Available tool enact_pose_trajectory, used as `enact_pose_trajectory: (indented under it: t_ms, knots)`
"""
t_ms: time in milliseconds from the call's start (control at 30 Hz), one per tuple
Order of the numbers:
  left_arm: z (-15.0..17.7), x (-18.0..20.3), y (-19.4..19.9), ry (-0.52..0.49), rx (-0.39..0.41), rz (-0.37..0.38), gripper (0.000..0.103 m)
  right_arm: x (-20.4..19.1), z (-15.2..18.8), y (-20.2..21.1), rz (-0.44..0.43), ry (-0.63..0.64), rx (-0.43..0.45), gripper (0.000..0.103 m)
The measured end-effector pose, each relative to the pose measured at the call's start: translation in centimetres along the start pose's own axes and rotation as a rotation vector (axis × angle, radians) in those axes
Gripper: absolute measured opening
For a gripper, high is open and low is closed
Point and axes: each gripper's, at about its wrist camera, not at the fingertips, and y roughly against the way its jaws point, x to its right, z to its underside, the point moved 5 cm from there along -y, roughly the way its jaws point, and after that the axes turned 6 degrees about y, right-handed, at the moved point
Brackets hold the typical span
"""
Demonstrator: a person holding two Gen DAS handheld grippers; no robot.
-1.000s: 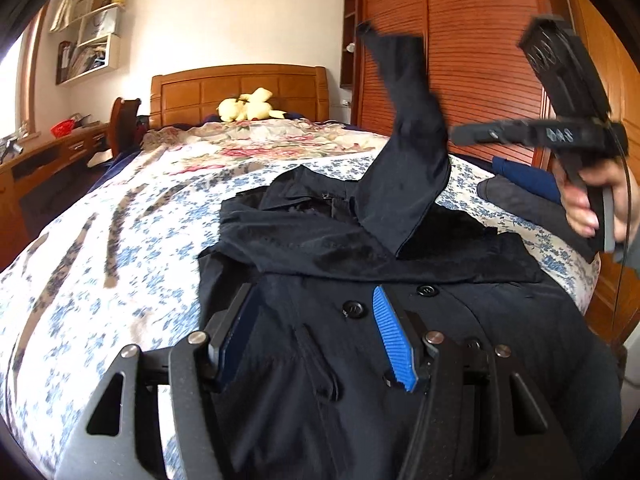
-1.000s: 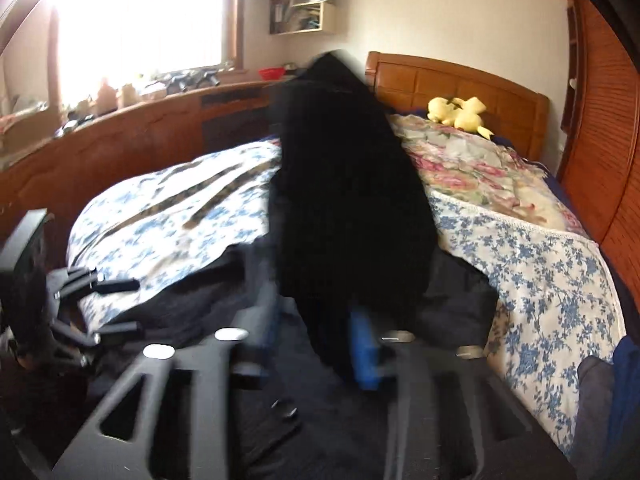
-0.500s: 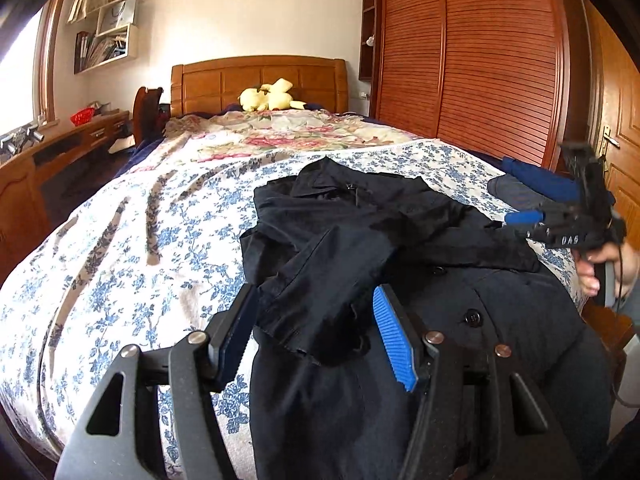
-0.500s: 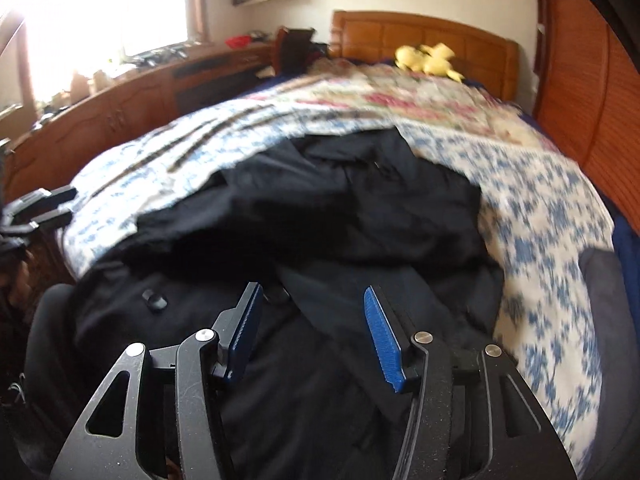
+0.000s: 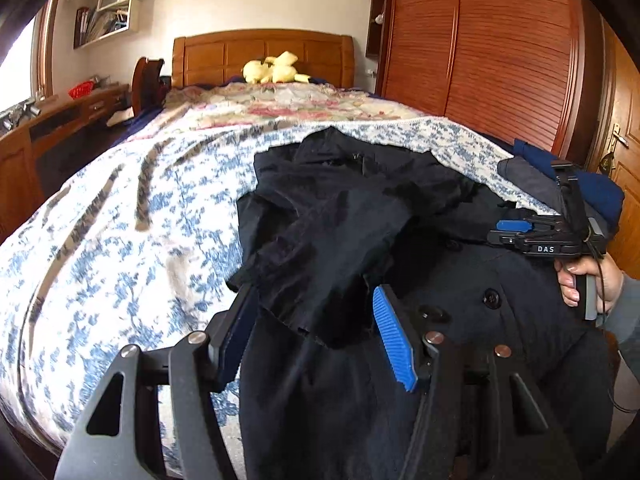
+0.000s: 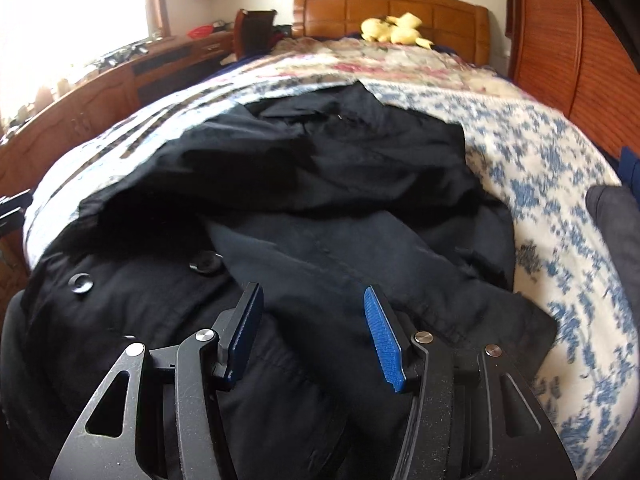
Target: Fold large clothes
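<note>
A large black buttoned coat [image 5: 360, 240] lies on the bed, its sleeves folded across the chest; it also fills the right wrist view [image 6: 320, 200]. My left gripper [image 5: 312, 312] is open and empty, hovering just above the end of the folded sleeve. My right gripper [image 6: 312, 312] is open and empty, low over the other sleeve and the coat's front. In the left wrist view the right gripper [image 5: 516, 230] shows at the coat's right edge, held in a hand.
The bed [image 5: 120, 248] has a blue floral cover, with a yellow plush toy [image 5: 272, 72] at the wooden headboard. Folded dark and blue clothes [image 5: 592, 184] lie at the bed's right edge. A wooden wardrobe [image 5: 500, 48] stands right, a desk [image 5: 40, 136] left.
The right gripper swung a sleeve up and over, laid it across the coat's chest and let go. It then drew back to the coat's right edge. Both cameras moved slightly closer.
</note>
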Motion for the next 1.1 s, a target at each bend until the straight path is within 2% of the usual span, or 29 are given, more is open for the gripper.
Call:
enact_pose_trajectory:
  t_ms: [33,100,200,267,433,467,533,567,600,833,1100]
  knots:
    - [0.3,0.0,-0.4,-0.003,-0.004,-0.007,0.058,0.2,0.2,-0.4,-0.002,-0.004,-0.003,0.055]
    - [0.6,0.0,-0.9,-0.009,-0.018,-0.015,0.045,0.6,0.5,-1.0,-0.022,-0.024,-0.002,0.059]
    - [1.0,0.1,-1.8,-0.019,-0.037,-0.025,0.039,0.7,0.6,-1.1,-0.027,-0.022,0.003,0.061]
    - [1.2,0.2,-2.3,-0.027,-0.052,-0.033,0.035,0.7,0.8,-1.2,-0.026,-0.015,0.012,0.061]
    - [1.5,0.3,-3.5,-0.031,-0.088,-0.040,0.035,0.7,1.1,-1.1,-0.035,-0.021,0.030,0.062]
    - [1.6,0.3,-3.7,-0.035,-0.095,-0.040,0.031,0.6,1.1,-1.1,-0.036,-0.022,0.032,0.062]
    - [1.7,0.4,-4.3,-0.045,-0.114,-0.050,0.015,0.6,1.1,-1.0,-0.039,-0.023,0.033,0.062]
    - [1.7,0.4,-4.4,-0.048,-0.119,-0.054,0.003,0.5,1.1,-1.0,-0.039,-0.023,0.033,0.062]
    - [1.6,0.6,-4.2,-0.056,-0.117,-0.057,0.001,0.6,1.2,-1.0,-0.043,-0.026,0.032,0.062]
    - [-0.1,3.4,0.7,-0.119,-0.012,-0.032,0.000,0.8,1.2,-1.2,-0.065,-0.037,0.031,0.063]
    - [-0.5,3.9,3.1,-0.137,0.008,-0.023,0.001,0.8,1.2,-1.3,-0.065,-0.037,0.034,0.064]
